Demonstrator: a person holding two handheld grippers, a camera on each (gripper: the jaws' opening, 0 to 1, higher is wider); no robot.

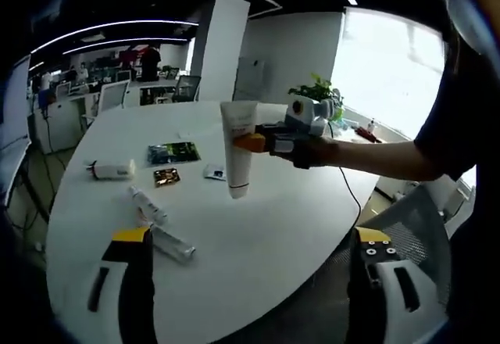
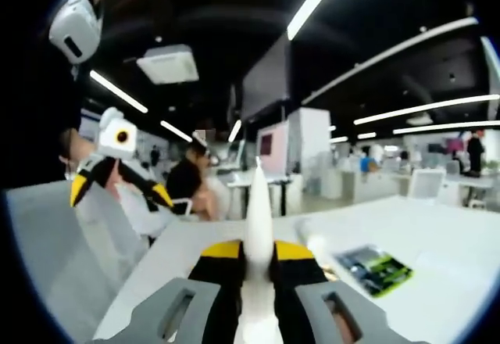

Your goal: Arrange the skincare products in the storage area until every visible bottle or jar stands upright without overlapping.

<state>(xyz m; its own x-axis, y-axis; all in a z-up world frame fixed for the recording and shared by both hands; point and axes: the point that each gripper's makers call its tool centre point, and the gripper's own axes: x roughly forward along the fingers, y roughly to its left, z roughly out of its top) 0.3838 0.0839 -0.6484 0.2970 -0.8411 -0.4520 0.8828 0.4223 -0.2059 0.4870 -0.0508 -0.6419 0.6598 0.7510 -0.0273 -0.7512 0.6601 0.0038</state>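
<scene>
No lettering can be read: faint marks on the white tube point(image 1: 238, 150) held above the tabletop point(image 1: 273, 234) are too blurred to make out, as is the print on the green packet point(image 2: 373, 268).

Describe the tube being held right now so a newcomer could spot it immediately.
Look above the round white table, near its far side. The right hand-held gripper holds a tall white tube in the air, hanging vertically with its cap down. Unlike the two smaller tubes lying flat on the table, it is lifted.
</scene>
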